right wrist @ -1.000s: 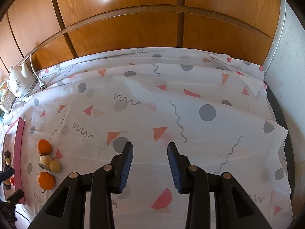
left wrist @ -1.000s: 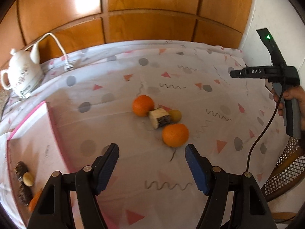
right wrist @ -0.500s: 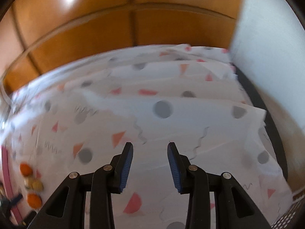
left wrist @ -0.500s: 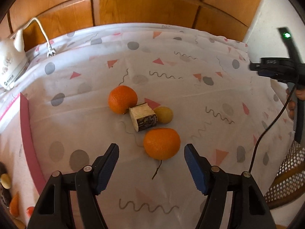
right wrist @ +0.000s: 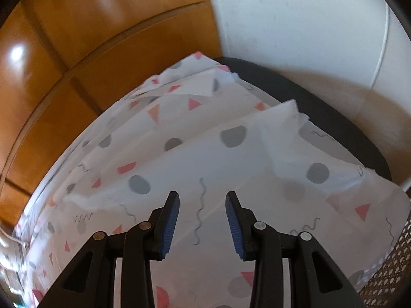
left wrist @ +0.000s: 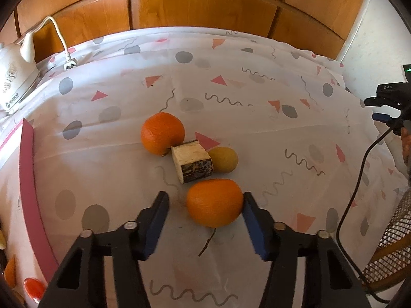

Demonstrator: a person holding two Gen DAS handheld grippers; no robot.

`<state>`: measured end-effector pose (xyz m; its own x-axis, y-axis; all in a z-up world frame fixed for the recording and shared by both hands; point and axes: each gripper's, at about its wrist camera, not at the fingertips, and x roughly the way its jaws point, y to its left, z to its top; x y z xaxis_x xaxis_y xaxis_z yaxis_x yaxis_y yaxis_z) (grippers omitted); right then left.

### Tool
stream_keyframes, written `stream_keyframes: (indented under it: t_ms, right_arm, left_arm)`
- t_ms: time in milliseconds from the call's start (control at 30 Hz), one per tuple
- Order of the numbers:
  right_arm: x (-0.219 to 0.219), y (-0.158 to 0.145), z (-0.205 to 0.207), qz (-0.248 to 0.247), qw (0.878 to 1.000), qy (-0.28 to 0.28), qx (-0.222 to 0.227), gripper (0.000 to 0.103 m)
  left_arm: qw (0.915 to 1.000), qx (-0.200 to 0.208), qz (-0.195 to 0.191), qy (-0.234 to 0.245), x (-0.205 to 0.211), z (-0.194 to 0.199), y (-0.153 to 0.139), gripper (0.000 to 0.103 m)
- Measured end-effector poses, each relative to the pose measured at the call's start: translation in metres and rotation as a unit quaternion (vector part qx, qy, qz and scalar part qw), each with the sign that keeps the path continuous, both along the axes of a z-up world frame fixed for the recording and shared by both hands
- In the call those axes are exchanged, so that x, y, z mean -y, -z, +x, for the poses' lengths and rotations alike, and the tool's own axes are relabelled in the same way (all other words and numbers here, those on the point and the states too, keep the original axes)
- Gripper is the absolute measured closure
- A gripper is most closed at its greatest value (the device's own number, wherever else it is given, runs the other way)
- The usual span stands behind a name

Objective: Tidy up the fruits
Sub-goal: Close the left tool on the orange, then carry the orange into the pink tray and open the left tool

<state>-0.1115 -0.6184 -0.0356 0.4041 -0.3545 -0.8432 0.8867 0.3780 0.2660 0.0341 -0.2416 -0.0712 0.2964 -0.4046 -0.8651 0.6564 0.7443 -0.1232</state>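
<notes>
The left gripper (left wrist: 205,220) has dropped from above the fruit and its jaws are closing around the near orange (left wrist: 214,202), right pad touching, left still apart; pickup looks imminent; the right gripper (right wrist: 201,220) stays narrow, empty.

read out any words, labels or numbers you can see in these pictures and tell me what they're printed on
"DAS": white letters on the black handheld right gripper, seen at the right edge of the left wrist view.
Dark logo and line of print low on the white ceramic electric kettle: too small to read.
Right wrist view: no text anywhere.
</notes>
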Motion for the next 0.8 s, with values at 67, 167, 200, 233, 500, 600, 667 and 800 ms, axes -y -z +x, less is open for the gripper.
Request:
stream_keyframes:
  t_ms: [67, 167, 200, 233, 500, 600, 667, 800]
  right_arm:
    - [0.006, 0.004, -0.005, 0.012, 1.000, 0.010, 0.003, 0.065]
    - [0.014, 0.004, -0.015, 0.017, 0.999, 0.032, 0.010, 0.065]
    - [0.016, 0.004, -0.019, 0.018, 0.999, 0.041, 0.012, 0.065]
    - [0.020, 0.005, -0.024, 0.020, 0.998, 0.052, 0.016, 0.065]
    - [0.036, 0.017, -0.046, 0.073, 0.991, 0.103, 0.045, 0.065]
    - [0.034, 0.020, -0.038, 0.085, 0.992, 0.085, 0.048, 0.065]
    - [0.031, 0.021, -0.034, 0.089, 0.992, 0.075, 0.048, 0.065]
    - [0.029, 0.023, -0.030, 0.096, 0.992, 0.062, 0.048, 0.065]
  left_arm:
    - [1.0000, 0.003, 0.000, 0.004, 0.002, -0.001, 0.001, 0.061]
    - [0.9999, 0.013, 0.000, 0.006, 0.002, -0.004, 0.002, 0.062]
    - [0.9999, 0.015, -0.002, 0.006, 0.002, -0.004, 0.003, 0.062]
    - [0.9999, 0.016, -0.005, 0.005, 0.001, -0.005, 0.003, 0.062]
    - [0.9995, 0.024, -0.015, -0.015, -0.012, -0.010, -0.001, 0.063]
    - [0.9991, 0.033, -0.019, -0.019, -0.021, -0.014, -0.007, 0.063]
    - [0.9988, 0.039, -0.021, -0.022, -0.027, -0.016, -0.011, 0.063]
    - [0.9975, 0.053, -0.030, -0.038, -0.041, -0.018, -0.023, 0.063]
